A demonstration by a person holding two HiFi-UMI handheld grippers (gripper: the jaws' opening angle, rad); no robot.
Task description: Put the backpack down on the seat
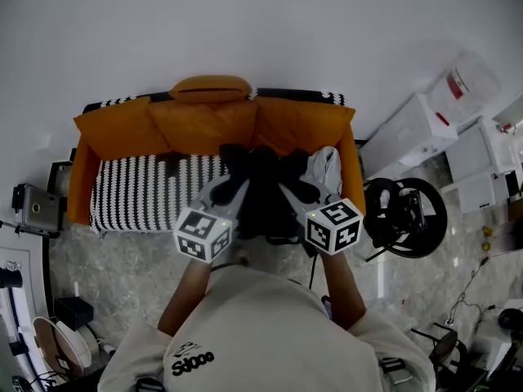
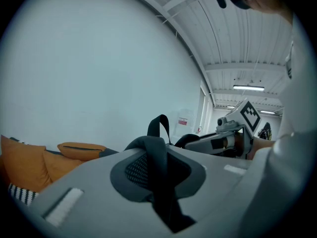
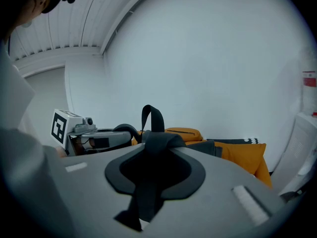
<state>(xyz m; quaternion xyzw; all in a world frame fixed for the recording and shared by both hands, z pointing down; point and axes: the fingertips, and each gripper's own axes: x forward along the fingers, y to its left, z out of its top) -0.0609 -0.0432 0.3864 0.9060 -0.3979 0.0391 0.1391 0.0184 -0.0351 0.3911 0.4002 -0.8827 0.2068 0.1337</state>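
Observation:
A black backpack [image 1: 261, 194] hangs in front of me, over the front edge of an orange sofa [image 1: 114, 133] with a black-and-white striped seat [image 1: 139, 190]. My left gripper [image 1: 231, 193] is shut on a black shoulder strap [image 2: 157, 167] of the backpack; the strap runs down between its grey jaws [image 2: 156, 150]. My right gripper [image 1: 288, 193] is shut on the other strap [image 3: 148, 187], which passes through its jaws [image 3: 153, 157]. The bag's top carry loop [image 3: 152, 117] stands up between the two grippers. Each gripper view shows the other gripper across the bag.
Orange cushions [image 1: 208, 88] line the sofa back. A white cloth [image 1: 327, 167] lies on the seat's right end. A black wheel-shaped device [image 1: 406, 216] and white boxes [image 1: 425, 125] stand right of the sofa. Camera gear [image 1: 33, 209] stands at the left.

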